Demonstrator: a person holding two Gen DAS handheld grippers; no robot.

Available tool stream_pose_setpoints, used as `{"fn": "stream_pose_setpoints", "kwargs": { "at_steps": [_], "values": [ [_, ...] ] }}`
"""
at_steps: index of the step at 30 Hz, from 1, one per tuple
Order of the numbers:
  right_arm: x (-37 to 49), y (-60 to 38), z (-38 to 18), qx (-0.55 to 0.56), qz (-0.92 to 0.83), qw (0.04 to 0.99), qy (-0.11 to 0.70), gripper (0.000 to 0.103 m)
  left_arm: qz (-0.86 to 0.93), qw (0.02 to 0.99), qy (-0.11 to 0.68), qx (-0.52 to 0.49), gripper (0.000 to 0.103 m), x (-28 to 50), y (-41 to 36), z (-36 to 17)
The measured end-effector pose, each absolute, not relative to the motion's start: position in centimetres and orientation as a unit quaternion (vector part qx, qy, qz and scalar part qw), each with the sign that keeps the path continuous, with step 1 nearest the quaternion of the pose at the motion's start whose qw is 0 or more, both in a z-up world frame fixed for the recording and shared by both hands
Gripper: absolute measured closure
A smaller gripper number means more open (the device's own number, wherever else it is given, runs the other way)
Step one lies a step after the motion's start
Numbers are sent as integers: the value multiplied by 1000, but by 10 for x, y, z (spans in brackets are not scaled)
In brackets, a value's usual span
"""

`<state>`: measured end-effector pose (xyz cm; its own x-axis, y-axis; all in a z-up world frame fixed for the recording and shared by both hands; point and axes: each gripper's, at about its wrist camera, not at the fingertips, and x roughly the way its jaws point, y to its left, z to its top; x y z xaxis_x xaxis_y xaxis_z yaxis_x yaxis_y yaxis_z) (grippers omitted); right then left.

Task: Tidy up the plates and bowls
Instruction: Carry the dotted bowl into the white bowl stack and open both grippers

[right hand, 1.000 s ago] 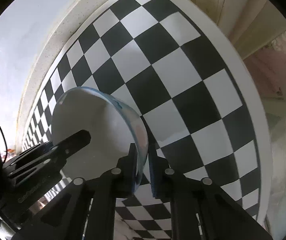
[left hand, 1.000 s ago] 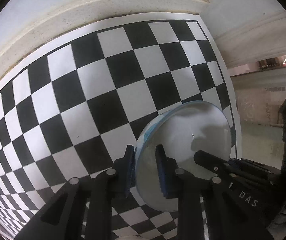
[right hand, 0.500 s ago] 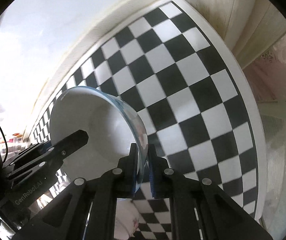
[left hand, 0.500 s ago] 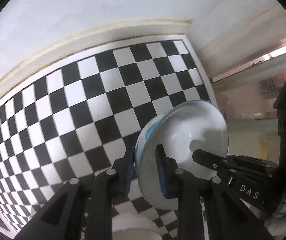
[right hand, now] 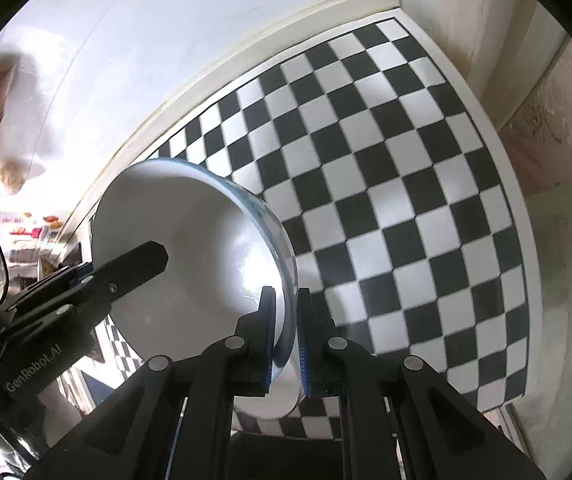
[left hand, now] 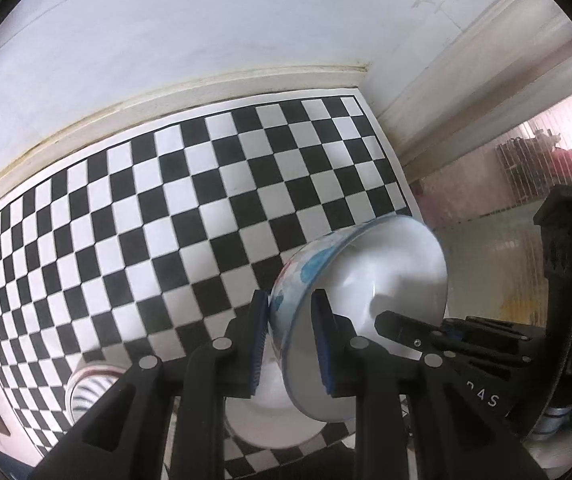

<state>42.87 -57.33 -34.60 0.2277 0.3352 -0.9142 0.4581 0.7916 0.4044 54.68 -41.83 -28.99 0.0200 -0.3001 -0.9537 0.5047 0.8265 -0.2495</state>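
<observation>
A white bowl (left hand: 374,280) with a blue-patterned outside is held in the air by both grippers, well above the checkered mat. My left gripper (left hand: 289,322) is shut on its near rim. My right gripper (right hand: 286,324) is shut on the opposite rim of the same bowl (right hand: 189,248). Each gripper shows in the other's view, reaching into the bowl. Below the bowl a white dish (left hand: 269,420) rests on the mat; it also shows under the bowl in the right wrist view (right hand: 265,404).
The black-and-white checkered mat (left hand: 165,208) lies against a white wall (left hand: 165,40). A small striped bowl (left hand: 85,392) sits near the mat's near left edge. The mat's right edge (right hand: 518,216) borders a pale floor.
Both grippers have lifted the bowl higher and back from the mat. The white dish and the striped bowl have come into view below.
</observation>
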Motion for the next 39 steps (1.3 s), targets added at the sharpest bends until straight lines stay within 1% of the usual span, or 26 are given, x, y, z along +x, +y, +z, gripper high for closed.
{"fn": "stream_pose_setpoints", "kwargs": {
  "at_steps": [5, 9, 20, 25, 29, 33, 39],
  "values": [
    [412, -547, -347, 320, -34, 715, 621, 92, -277, 710, 643, 80, 83, 524, -398, -293],
    [395, -530, -355, 320, -27, 708, 630, 92, -271, 700, 656, 78, 83, 508, -382, -306],
    [379, -504, -413, 315, -28, 673, 669, 92, -243, 667, 698, 90, 83, 483, -359, -360],
    [381, -495, -429, 295, -32, 667, 683, 92, -235, 655, 712, 92, 83, 478, -356, -379],
    [383, -487, -433, 274, -38, 665, 693, 92, -227, 649, 719, 99, 83, 477, -357, -385],
    [388, -478, -433, 252, -46, 665, 702, 92, -218, 661, 707, 129, 83, 470, -365, -384],
    [395, -470, -433, 230, -48, 660, 713, 89, -215, 655, 715, 115, 83, 473, -360, -386]
  ]
}}
